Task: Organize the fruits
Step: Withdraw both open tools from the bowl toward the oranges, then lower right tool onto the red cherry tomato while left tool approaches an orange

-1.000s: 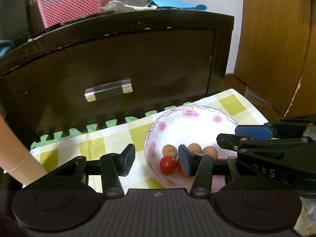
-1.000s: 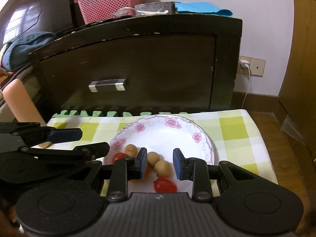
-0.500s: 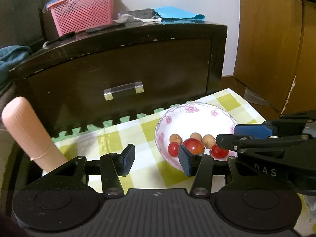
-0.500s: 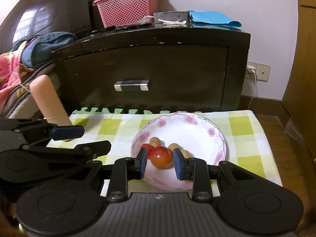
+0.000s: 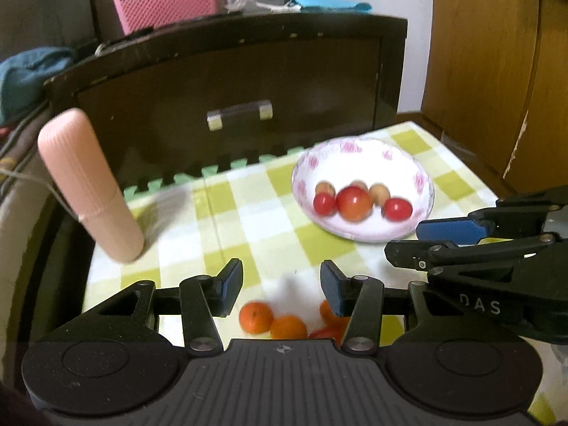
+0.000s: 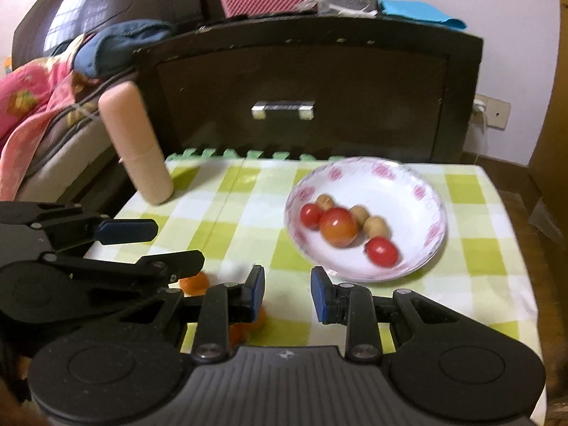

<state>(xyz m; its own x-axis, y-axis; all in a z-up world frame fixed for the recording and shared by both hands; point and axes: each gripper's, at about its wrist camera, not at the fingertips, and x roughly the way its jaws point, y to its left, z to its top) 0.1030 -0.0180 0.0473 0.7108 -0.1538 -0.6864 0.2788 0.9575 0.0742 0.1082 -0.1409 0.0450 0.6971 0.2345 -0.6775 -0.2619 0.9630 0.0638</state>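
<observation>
Red tomatoes (image 6: pixel 338 226) and small brown fruits (image 6: pixel 377 226) sit in my flowered bowl (image 6: pixel 429 234) on the checked worktop (image 6: pixel 472 248). Both my left claw (image 5: pixel 281 284) and right claw (image 6: pixel 287 293) hang open and empty, with oranges (image 5: pixel 255 316) loose beneath them.

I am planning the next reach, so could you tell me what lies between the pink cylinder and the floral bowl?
Only bare checked cloth lies between pink cylinder and floral bowl, in both views.

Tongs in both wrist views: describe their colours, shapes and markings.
Both tongs are matte black linkages. The left tongs and right tongs carry flat blue pads on their fingers, above a ribbed grey base with round discs. White letters "DAS" mark the right tongs' side.
</observation>
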